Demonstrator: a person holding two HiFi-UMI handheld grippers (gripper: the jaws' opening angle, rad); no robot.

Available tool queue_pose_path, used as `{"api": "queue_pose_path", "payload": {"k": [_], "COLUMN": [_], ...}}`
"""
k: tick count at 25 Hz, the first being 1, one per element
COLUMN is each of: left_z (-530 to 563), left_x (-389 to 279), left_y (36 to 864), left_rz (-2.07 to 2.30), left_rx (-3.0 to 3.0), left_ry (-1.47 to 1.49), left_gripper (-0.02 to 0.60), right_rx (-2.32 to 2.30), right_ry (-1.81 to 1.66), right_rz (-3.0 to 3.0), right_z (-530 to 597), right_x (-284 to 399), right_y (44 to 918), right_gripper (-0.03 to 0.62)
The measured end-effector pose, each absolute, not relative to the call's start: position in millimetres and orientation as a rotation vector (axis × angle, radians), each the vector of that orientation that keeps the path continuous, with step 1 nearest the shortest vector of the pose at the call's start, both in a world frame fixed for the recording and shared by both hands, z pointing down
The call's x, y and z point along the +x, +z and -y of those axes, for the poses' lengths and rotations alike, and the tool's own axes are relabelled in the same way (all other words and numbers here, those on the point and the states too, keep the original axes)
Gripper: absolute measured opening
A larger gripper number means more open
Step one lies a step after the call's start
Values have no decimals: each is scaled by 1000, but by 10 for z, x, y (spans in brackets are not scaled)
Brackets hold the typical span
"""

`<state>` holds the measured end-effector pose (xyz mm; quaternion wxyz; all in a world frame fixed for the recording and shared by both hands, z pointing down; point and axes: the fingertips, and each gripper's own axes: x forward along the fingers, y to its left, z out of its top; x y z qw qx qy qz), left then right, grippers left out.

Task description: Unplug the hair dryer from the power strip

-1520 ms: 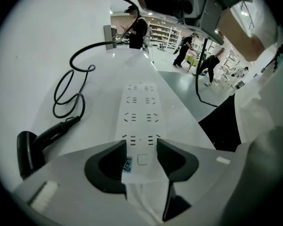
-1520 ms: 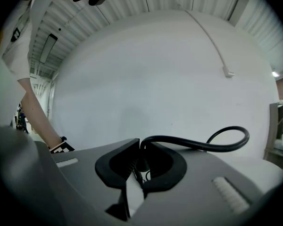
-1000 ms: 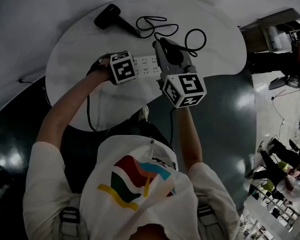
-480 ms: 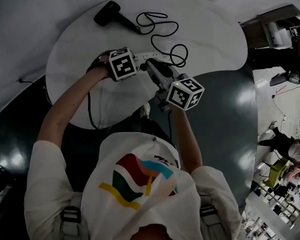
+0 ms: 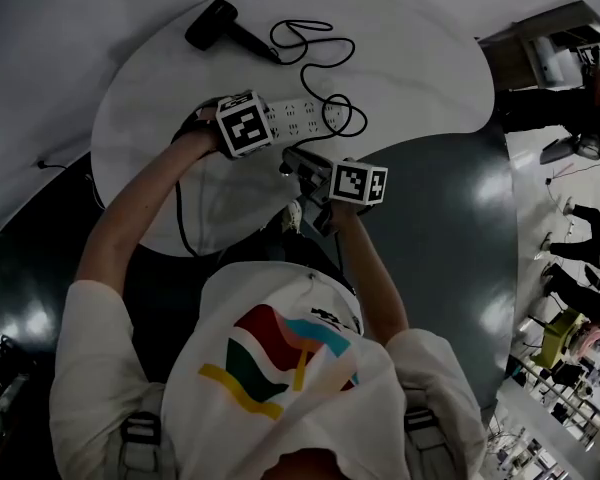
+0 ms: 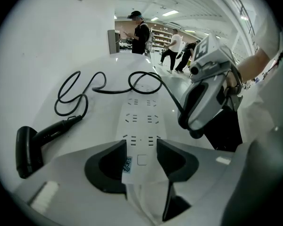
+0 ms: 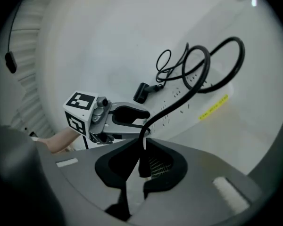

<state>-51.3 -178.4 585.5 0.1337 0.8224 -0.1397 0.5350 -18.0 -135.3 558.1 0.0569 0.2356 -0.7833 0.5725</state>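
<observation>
Hair dryer (image 5: 223,29) lies on its side near the far left edge of the white table (image 5: 420,63), well apart from both grippers. Its black cord (image 5: 330,60) loops across the tabletop. Nearer the middle, the left gripper (image 6: 141,149) points steeply down with its jaws spread wide, one pad against each long side of the white power strip (image 5: 302,118) at its left end, clamping it to the table. The sockets that show are bare. To the right, by the near edge, the right gripper (image 7: 142,160) has its jaws drawn narrow and pinched on the dryer's black plug (image 7: 142,167), which is clear of the strip. The cord rises from the plug and curls back over the strip.
</observation>
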Motion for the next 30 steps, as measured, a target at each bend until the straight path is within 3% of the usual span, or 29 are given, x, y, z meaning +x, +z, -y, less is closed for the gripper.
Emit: {"api": "queue_pose_path", "payload": {"k": [4,15,22,30], "left_z": [1789,1781,1790,1783], "left_x": [-519,-518,-510,-523], "left_y": [5877,5861,5853,5851], "left_rz": [409,425,436,441], "left_rx": [2385,2381,2385,2377], "left_ry": [1552,1548,1548,1556], "left_gripper": [199,199,199,199], "right_rx": [769,893,902,944], "right_ry": [1788,1468,1348,1237], "right_rz": [2320,2252,2283,2291], "right_z": [1318,1294,1317,1375], "right_x": [-173,-82,-101,18], "right_y": [5739,5973,5897,5839], "right_gripper": [55,59,140,141]}}
